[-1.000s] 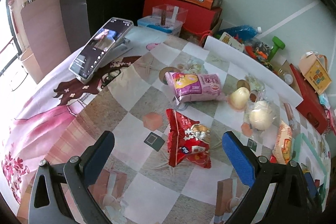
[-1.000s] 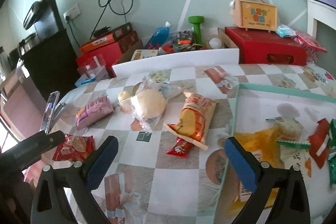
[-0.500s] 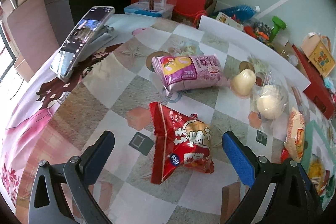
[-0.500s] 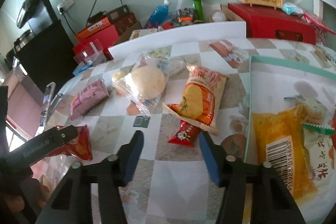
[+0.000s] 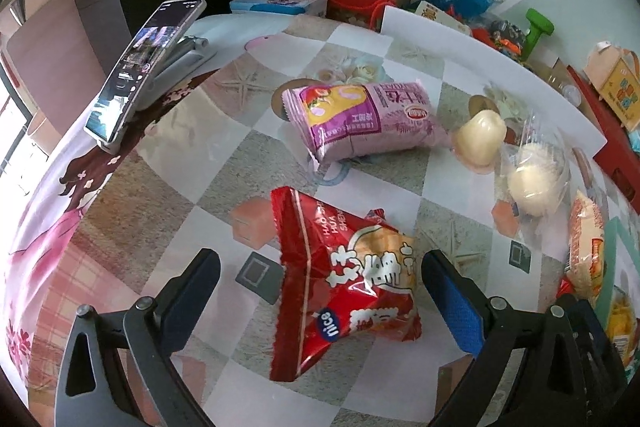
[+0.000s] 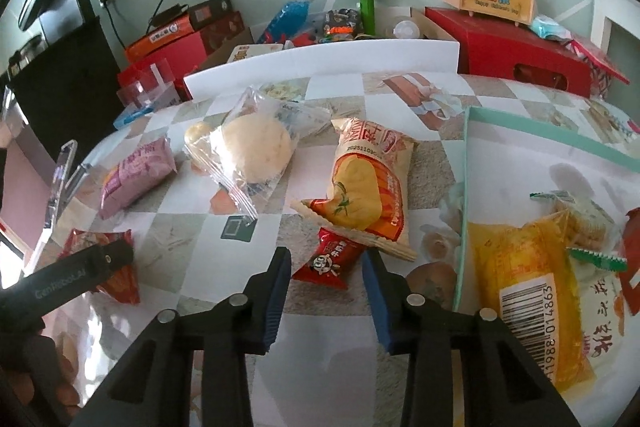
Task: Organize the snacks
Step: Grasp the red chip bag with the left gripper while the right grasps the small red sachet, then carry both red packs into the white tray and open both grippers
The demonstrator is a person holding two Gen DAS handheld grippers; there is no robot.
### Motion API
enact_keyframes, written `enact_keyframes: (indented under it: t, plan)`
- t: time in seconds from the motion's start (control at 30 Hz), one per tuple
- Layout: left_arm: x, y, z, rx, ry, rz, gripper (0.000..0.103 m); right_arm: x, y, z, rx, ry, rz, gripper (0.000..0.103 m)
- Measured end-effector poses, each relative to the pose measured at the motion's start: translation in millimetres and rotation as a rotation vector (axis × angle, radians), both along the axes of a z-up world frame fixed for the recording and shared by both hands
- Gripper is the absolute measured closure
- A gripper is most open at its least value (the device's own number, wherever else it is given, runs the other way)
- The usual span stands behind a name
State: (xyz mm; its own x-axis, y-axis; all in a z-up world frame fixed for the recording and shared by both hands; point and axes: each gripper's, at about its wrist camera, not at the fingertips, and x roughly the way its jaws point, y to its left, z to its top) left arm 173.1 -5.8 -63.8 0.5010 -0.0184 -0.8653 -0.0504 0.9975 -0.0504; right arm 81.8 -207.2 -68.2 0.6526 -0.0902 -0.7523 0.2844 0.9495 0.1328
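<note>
The left gripper (image 5: 320, 277) hangs over the desk (image 5: 224, 163) with its jaws spread wide, one on either side of a red peanut bag (image 5: 344, 287) that lies flat on the checked cloth. The pads stand clear of the bag on both sides. From that bag, a purple wafer pack (image 5: 360, 121) lies at 12 o'clock, well apart from it. At about 2 o'clock sit a pale jelly cup (image 5: 480, 137) and, just beside it, a round bun in a clear wrapper (image 5: 534, 183). A phone on a stand (image 5: 140, 67) leans at 10 o'clock, near the desk's edge.

The right gripper (image 6: 326, 273) points down at a small red candy packet (image 6: 332, 261), and its jaws are closing. The packet lies between the blue pads, and a narrow gap shows on each side, so they do not press it. One end of the packet is tucked under an orange bread bag (image 6: 368, 183), which lies at 12 o'clock from it. The wrapped bun appears again at 11 o'clock in this view. At 3 o'clock a teal-edged tray (image 6: 464, 187) holds a yellow packet with a barcode (image 6: 528, 283) and other small wrapped snacks. The left gripper's black body crosses the view at 9 o'clock, over the red peanut bag.
</note>
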Motion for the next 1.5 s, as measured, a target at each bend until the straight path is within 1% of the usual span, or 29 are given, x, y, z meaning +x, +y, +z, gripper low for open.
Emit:
enact_keyframes:
  t: [0.03,0.07,0.1,0.13,0.17,0.2,0.27,0.33,0.7,0.8,1.03,1.33,1.5]
  plan:
    - [-0.3,-1.2,0.0,0.006,0.001,-0.003,0.007,0.3,0.9,-0.3,-0.006,0.003,0.003,0.064]
    - [-0.7,-2.9,0.0,0.014,0.003,-0.007,0.008,0.6,1.6,-0.6,-0.011,0.005,0.005,0.064]
    - [-1.0,-4.3,-0.1,0.019,0.005,-0.011,0.010,0.8,1.9,-0.7,-0.011,0.007,0.009,0.067]
    - [-1.6,-5.9,0.0,0.021,0.007,-0.017,0.017,1.1,1.9,-1.0,-0.008,0.008,0.011,0.068]
    - [-2.0,-6.9,0.1,0.022,0.009,-0.020,0.021,1.0,2.0,-1.1,-0.009,0.008,0.011,0.069]
    - [-2.4,-8.4,0.2,0.020,0.012,-0.025,0.027,1.0,1.6,-1.1,-0.008,0.009,0.011,0.070]
    - [-3.7,-11.1,0.8,0.019,0.015,-0.035,0.032,0.4,-0.1,-1.2,-0.006,0.010,0.009,0.072]
    - [-5.7,-14.2,2.4,0.014,0.014,-0.044,0.042,-0.5,-0.8,-0.5,0.002,0.007,0.013,0.073]
    - [-12.1,-22.4,3.4,-0.019,0.024,-0.064,0.044,-6.4,2.4,4.0,0.033,-0.001,0.043,0.073]
    - [-15.3,-23.2,5.2,-0.029,0.019,-0.067,0.046,-8.9,8.2,7.2,0.032,-0.008,0.062,0.073]
    - [-22.9,-22.9,16.6,-0.046,-0.012,-0.073,0.047,-16.4,17.5,21.8,0.025,-0.047,0.104,0.073]
    - [-34.2,-23.6,40.6,-0.064,-0.081,-0.081,0.047,-27.0,14.1,41.5,0.025,-0.102,0.105,0.073]
    - [-39.9,-30.6,46.7,-0.060,-0.096,-0.101,0.047,-35.0,10.6,50.9,0.017,-0.124,0.098,0.073]
